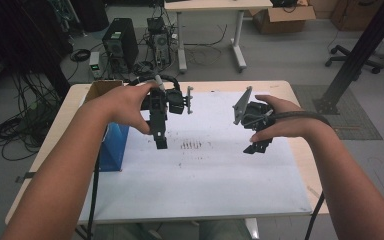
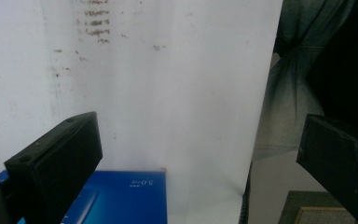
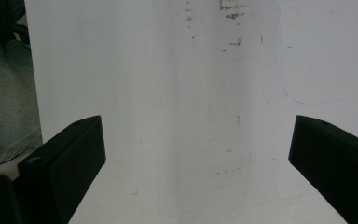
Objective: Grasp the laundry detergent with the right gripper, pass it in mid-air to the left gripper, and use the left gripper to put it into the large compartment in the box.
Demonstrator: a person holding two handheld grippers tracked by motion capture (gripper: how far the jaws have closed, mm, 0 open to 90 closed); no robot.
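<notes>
Two hand-held grippers hover over a white sheet (image 1: pixel 205 175) that covers the table. My left gripper (image 1: pixel 160 141) hangs above the sheet's left-middle, just right of a blue box (image 1: pixel 113 145). In the left gripper view its jaws stand wide apart with nothing between them, and the blue box (image 2: pixel 121 198) lies low between them. My right gripper (image 1: pixel 256 146) hovers at the sheet's right-middle, held by the person's right hand. The right gripper view has both black jaws far apart over bare white sheet (image 3: pixel 191 116).
A patch of dark smudges (image 1: pixel 191 145) marks the sheet between the grippers. A brown cardboard box (image 1: pixel 101 88) stands behind the blue box at the table's far left. Computer towers (image 1: pixel 120 42), cables and another desk (image 1: pixel 215 6) lie on the floor beyond.
</notes>
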